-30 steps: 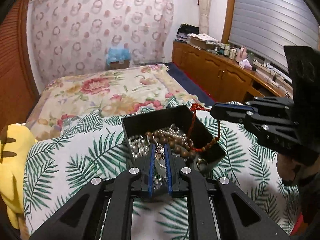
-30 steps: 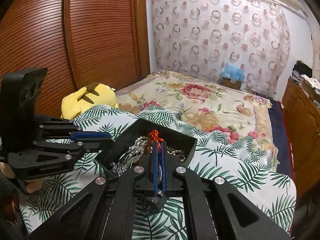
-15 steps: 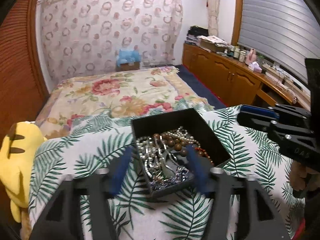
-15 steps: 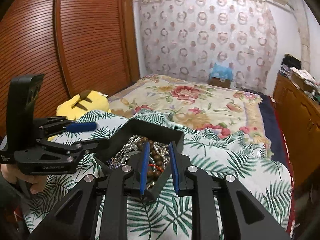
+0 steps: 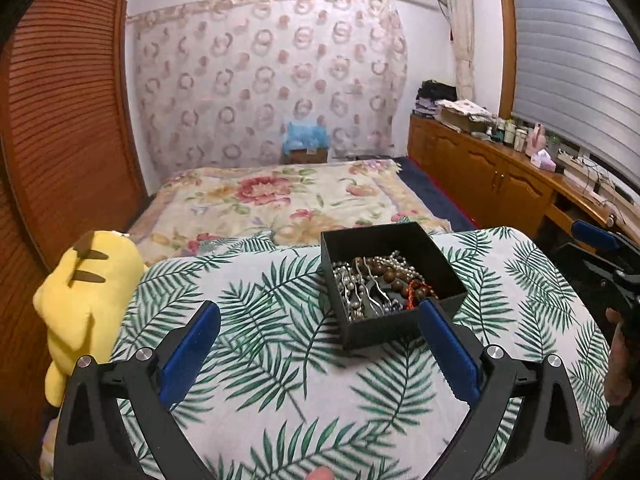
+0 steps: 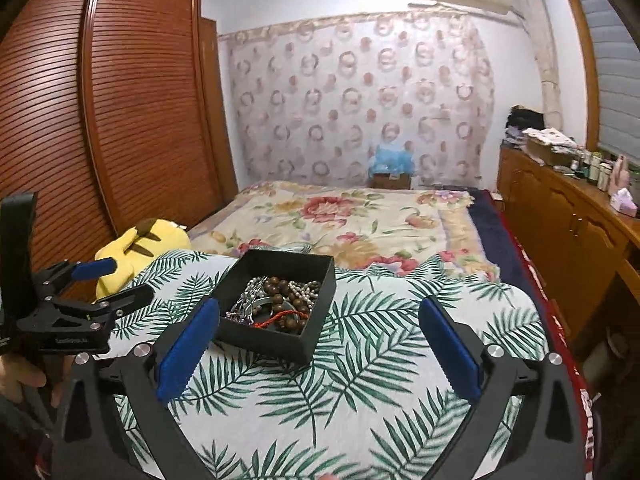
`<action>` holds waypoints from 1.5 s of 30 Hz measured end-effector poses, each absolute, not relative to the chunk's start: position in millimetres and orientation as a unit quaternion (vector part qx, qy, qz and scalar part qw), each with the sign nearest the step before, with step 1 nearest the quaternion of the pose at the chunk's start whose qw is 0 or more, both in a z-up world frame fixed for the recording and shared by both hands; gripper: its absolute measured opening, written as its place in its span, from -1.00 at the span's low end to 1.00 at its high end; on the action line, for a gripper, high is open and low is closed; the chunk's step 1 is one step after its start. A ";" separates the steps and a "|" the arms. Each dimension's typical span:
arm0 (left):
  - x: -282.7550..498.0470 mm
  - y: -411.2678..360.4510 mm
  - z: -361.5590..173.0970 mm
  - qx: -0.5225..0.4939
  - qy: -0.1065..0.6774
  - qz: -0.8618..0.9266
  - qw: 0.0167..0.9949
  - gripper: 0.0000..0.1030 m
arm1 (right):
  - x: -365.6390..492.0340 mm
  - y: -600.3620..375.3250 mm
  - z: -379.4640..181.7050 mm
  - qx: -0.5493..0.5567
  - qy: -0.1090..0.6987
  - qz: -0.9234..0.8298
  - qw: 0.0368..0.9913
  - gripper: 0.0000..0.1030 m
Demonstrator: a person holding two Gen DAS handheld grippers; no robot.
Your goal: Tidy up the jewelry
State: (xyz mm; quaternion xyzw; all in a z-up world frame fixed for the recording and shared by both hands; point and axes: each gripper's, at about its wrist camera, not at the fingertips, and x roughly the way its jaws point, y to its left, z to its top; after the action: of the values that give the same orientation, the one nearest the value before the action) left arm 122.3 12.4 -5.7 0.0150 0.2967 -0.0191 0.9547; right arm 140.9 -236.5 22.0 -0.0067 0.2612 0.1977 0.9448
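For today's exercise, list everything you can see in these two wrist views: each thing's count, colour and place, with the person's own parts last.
Open black square box: one, on the palm-leaf cloth.
Jewelry tangle: brown wooden beads, white pearls, silver chains, a red cord, inside the box.
Yellow plush toy: one, at the cloth's left edge.
Floral bedspread: one, cream and red, behind the cloth.
Slatted wooden wardrobe: one, left.
Wooden cabinets: cluttered top, right.
Left gripper: black, blue pads, jaws opening, nothing between them.
Right gripper: same, opening, empty.

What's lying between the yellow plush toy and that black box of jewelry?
Only bare leaf-print cloth separates the yellow plush toy from the black box, seen in the left wrist view.
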 end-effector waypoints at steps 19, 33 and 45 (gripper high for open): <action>64.7 8.6 1.4 0.010 0.285 -0.004 0.958 0.85 | 74.4 -245.1 30.6 0.016 0.230 0.176 0.957 0.95; 60.0 6.4 3.1 0.009 0.281 -0.006 0.960 0.85 | 72.5 -244.9 28.8 0.016 0.232 0.176 0.957 0.95; 57.6 4.6 5.0 0.011 0.279 -0.004 0.960 0.85 | 72.8 -242.7 24.8 0.015 0.234 0.177 0.956 0.95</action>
State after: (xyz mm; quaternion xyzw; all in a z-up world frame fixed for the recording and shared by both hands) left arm 57.6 4.6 5.0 0.0112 0.2789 -0.0039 0.9602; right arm 72.8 -242.7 24.8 0.0153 0.2336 0.1766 0.9560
